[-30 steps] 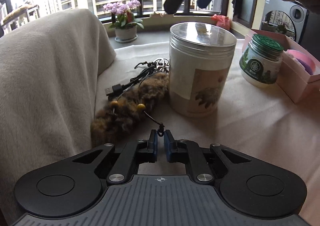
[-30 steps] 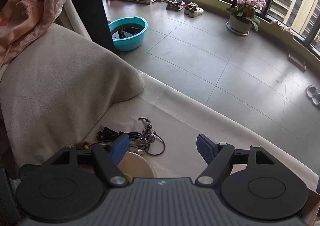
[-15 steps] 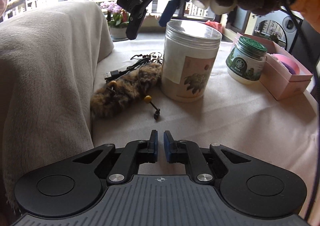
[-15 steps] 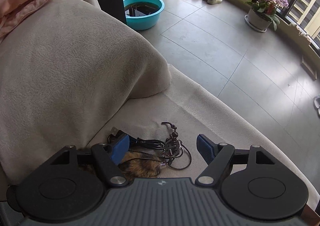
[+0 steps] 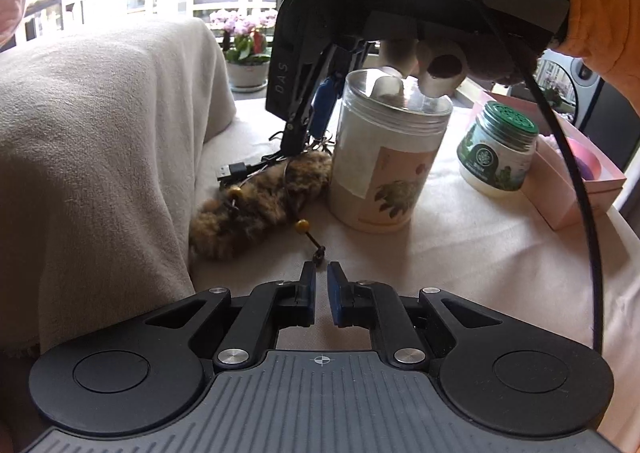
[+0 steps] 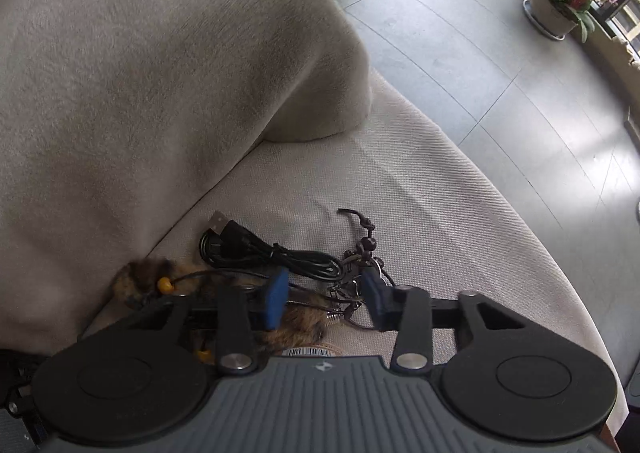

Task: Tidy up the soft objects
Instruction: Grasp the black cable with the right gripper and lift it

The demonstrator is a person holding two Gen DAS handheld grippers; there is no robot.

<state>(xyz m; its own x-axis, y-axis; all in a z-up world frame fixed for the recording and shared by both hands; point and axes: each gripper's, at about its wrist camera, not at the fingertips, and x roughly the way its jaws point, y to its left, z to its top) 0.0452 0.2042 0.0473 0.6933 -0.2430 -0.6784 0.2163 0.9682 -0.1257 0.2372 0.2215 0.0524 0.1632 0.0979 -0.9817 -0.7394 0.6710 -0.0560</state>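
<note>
Right wrist view: right gripper (image 6: 324, 295), jaws apart, straddles the brown furry tail-shaped toy (image 6: 292, 329); left gripper (image 5: 321, 285), nearly closed, empty, sits just short of it.

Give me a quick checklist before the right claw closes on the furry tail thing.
1. Right claw open: ok.
2. Furry tail between its fingers: ok, its end lies under the gap.
3. Black USB cable clear of the fingers: not ok, it lies right at the left finger.
4. Keyring charm clear: not ok, beside the right finger.
5. Tall canister clearance: cannot tell.
6. Left claw out of the way: ok, nearly shut, empty.
</note>
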